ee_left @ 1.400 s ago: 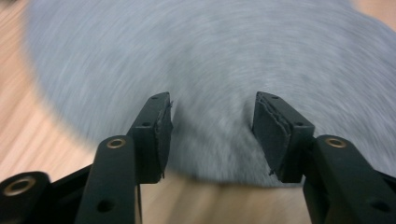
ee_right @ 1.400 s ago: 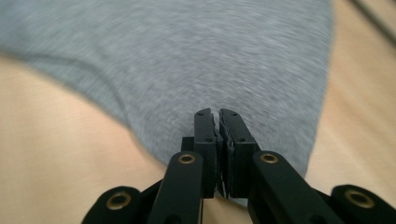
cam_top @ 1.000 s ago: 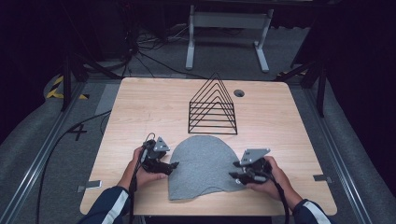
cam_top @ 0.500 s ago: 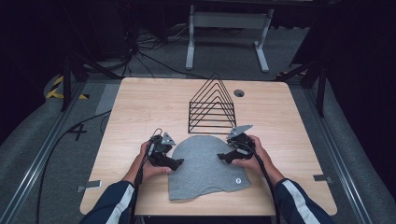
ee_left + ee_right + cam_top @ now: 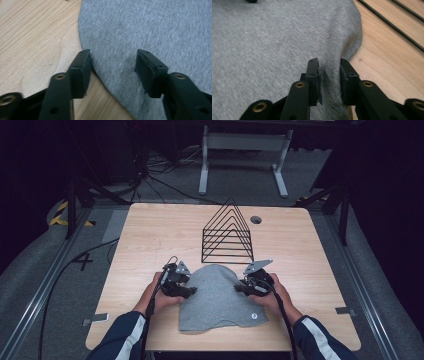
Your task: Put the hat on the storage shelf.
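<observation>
A grey knit hat lies flat on the wooden table, with a small white badge near its front right. My left gripper is at the hat's left edge. In the left gripper view its jaws have just been closing. They still stand apart over the hat's rim, one pad at the edge and one on the cloth. My right gripper is at the hat's upper right edge. Its jaws have just been closing and now pinch a raised fold of the grey cloth.
A black wire rack with triangular dividers stands just behind the hat, and its wires run close to my right gripper. A cable hole sits at the back. Bare wood lies left, right and behind. The front edge is near the forearms.
My right hand has moved forward and inward along the hat's right side, from the lower right edge to the upper right. The left hand has stayed at the left edge.
</observation>
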### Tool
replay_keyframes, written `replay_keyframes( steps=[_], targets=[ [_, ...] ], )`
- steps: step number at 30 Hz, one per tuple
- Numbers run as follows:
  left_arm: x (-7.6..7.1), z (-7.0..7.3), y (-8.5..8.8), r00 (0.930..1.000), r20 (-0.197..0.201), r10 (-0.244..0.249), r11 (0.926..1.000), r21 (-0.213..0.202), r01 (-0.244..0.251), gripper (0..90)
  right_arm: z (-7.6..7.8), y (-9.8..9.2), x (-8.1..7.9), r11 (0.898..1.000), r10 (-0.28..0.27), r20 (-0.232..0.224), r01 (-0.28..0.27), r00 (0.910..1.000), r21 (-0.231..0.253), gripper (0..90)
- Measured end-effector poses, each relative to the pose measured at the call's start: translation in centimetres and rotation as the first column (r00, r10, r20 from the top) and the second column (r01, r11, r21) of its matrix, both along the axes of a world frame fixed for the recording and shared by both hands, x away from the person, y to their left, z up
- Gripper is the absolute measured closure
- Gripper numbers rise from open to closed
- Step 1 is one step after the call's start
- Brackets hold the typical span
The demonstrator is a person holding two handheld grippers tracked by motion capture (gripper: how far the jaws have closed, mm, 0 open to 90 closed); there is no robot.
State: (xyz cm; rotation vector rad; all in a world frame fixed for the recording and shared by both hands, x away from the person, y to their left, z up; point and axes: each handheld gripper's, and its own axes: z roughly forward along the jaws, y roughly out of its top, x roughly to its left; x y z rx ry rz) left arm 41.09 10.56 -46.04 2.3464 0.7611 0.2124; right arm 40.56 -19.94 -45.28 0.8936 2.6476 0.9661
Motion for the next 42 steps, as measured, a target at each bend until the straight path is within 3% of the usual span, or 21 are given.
replay_keyframes(
  steps=[3, 7, 14, 17, 23, 27, 34, 37, 40, 41, 42],
  targets=[
    [0.2, 0.0, 0.4, 0.9999, -0.012, 0.000, 0.9998, -0.019, 0.000, 65.2, 0.0, -0.4, 0.0, 1.000, 0.001, -0.023, -0.001, 0.9997, 0.015, 79.8],
    [0.2, -0.1, 0.5, 0.9997, -0.025, 0.007, 0.9989, -0.047, -0.008, 77.0, 0.0, -0.7, 0.1, 1.000, -0.004, -0.025, 0.005, 0.9997, 0.025, 82.8],
    [-0.1, 0.0, 0.2, 0.9999, 0.001, -0.012, 0.9990, -0.043, 0.012, 83.9, 0.5, -1.1, -0.4, 0.999, 0.012, 0.000, -0.012, 0.9999, 0.031, 83.6],
    [-0.4, 1.0, 0.5, 0.9994, 0.030, -0.017, 0.9964, -0.082, 0.019, 87.0, 1.4, -1.6, -0.7, 0.998, 0.016, 0.029, -0.018, 0.9994, 0.060, 83.8],
    [-1.1, 2.9, 0.7, 0.9944, 0.096, -0.045, 0.9931, -0.104, 0.055, 88.0, 3.6, -2.4, -1.6, 0.995, 0.019, 0.097, -0.028, 0.9951, 0.098, 84.0],
    [-1.8, 5.3, 0.8, 0.9828, 0.176, -0.055, 0.9880, -0.133, 0.079, 88.1, 5.1, -2.6, -2.1, 0.994, 0.018, 0.147, -0.034, 0.9889, 0.107, 84.0],
    [-1.5, 8.7, 0.8, 0.9625, 0.265, -0.059, 0.9797, -0.170, 0.106, 88.2, 8.3, -3.1, -2.8, 0.989, 0.010, 0.241, -0.045, 0.9704, 0.140, 84.0],
    [-1.3, 9.7, 0.7, 0.9592, 0.276, -0.060, 0.9796, -0.168, 0.109, 88.2, 9.2, -3.4, -2.7, 0.986, 0.006, 0.255, -0.048, 0.9669, 0.157, 84.1],
    [-1.1, 12.2, 0.4, 0.9430, 0.325, -0.072, 0.9814, -0.146, 0.125, 88.3, 11.1, -3.5, -2.7, 0.986, 0.003, 0.293, -0.051, 0.9562, 0.157, 84.0],
    [-1.1, 12.2, 0.4, 0.9430, 0.325, -0.072, 0.9814, -0.146, 0.125, 88.3, 11.1, -3.5, -2.7, 0.986, 0.003, 0.293, -0.051, 0.9562, 0.157, 84.0],
    [-1.0, 12.8, 0.3, 0.9386, 0.337, -0.072, 0.9819, -0.141, 0.126, 88.3, 12.3, -3.6, -2.5, 0.984, -0.002, 0.314, -0.053, 0.9495, 0.167, 84.1]
  ],
)
